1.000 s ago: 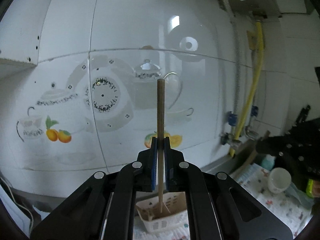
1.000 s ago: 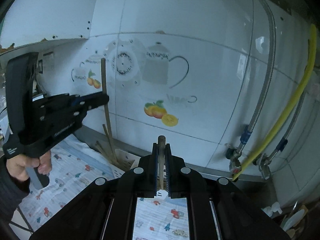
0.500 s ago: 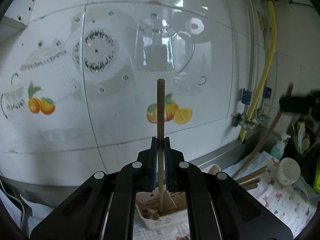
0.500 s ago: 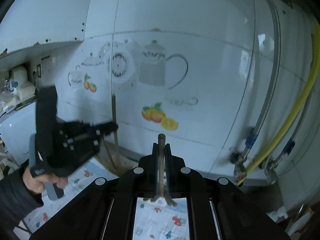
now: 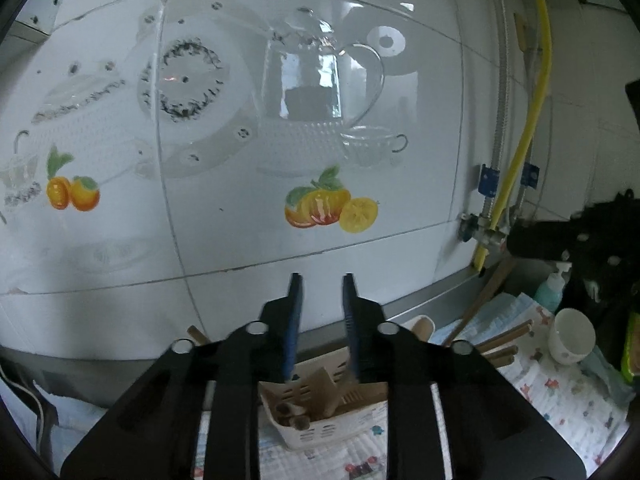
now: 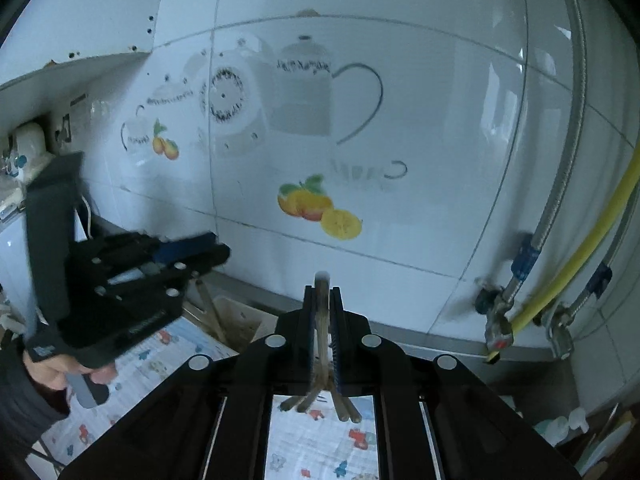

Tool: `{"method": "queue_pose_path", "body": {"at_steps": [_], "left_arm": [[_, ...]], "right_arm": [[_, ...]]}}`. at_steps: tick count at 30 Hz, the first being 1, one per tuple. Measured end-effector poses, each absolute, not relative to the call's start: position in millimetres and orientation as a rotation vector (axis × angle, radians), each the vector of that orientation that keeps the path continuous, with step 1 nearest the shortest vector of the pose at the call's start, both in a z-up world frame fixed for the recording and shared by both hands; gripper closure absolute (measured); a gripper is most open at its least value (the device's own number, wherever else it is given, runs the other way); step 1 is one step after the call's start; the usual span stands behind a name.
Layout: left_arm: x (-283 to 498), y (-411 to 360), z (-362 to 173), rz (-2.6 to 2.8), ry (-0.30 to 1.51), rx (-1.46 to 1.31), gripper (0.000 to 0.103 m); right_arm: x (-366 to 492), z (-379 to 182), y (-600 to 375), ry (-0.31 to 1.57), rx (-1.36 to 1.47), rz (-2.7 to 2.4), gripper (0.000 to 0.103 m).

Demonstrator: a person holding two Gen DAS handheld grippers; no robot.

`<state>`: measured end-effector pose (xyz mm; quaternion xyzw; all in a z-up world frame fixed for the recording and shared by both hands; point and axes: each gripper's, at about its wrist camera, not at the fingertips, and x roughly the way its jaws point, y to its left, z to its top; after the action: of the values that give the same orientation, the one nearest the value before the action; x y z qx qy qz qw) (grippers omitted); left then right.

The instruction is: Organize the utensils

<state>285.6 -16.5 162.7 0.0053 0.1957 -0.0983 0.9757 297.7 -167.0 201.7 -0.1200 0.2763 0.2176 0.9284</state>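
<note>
My left gripper (image 5: 320,280) is open and empty, held above a cream slotted utensil basket (image 5: 320,432) that holds several wooden utensils. It also shows in the right wrist view (image 6: 216,246), above the basket (image 6: 240,316). My right gripper (image 6: 322,292) is shut on a wooden utensil handle (image 6: 322,280), held upright. Several wooden utensils (image 6: 320,400) lie on the patterned cloth below it. More wooden utensils (image 5: 504,344) lie on the cloth right of the basket.
A tiled wall with teapot and fruit decals stands close ahead. A yellow hose (image 5: 520,140) and metal pipes with valves run down the right. A white cup (image 5: 572,340) and a soap bottle (image 5: 554,288) stand at the right. A patterned cloth (image 5: 560,400) covers the counter.
My left gripper has opened and let go of the wooden utensil, which now rests in the basket. Both grippers have moved lower and nearer the wall.
</note>
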Motion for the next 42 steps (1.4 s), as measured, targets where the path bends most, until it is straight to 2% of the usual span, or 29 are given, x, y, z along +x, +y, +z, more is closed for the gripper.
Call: {"method": "queue_pose_path", "body": {"at_steps": [2,4,12,15,18,20,21,28,30,31,35,42], "left_arm": [[280,-14,165,-0.198,0.392,0.005,0.07],[272,-11,168,-0.193,0.383,0.0,0.065],[220,0,179,-0.191,0.37,-0.028,0.051],[191,3,178,-0.197,0.369,-0.034,0.045],[161,6,171,-0.198,0.377,-0.037,0.037],[143,9,165,-0.194,0.383,-0.05,0.028],[132,11,160,-0.2,0.386,-0.061,0.026],[83,15,124,-0.189,0.436,-0.067,0.005],[72,14,112,-0.182,0.455,-0.058,0.005],[66,14,105,-0.182,0.469,-0.058,0.005],[48,14,91,-0.154,0.482,-0.063,0.005],[27,13,84,-0.127,0.482,-0.062,0.005]], "right_arm": [[295,202,-170,0.567,-0.239,0.446,0.093],[290,204,-172,0.566,-0.234,0.45,0.088],[241,207,-181,0.555,-0.212,0.476,0.085],[212,201,-185,0.553,-0.199,0.489,0.079],[186,190,-188,0.551,-0.19,0.487,0.077],[167,181,-189,0.555,-0.177,0.493,0.065],[159,177,-189,0.556,-0.177,0.494,0.063],[105,133,-190,0.578,-0.151,0.486,0.058],[93,118,-189,0.59,-0.153,0.468,0.039],[90,114,-189,0.596,-0.153,0.466,0.036],[74,92,-190,0.618,-0.135,0.447,0.035],[57,74,-200,0.636,-0.078,0.42,0.019]]}}
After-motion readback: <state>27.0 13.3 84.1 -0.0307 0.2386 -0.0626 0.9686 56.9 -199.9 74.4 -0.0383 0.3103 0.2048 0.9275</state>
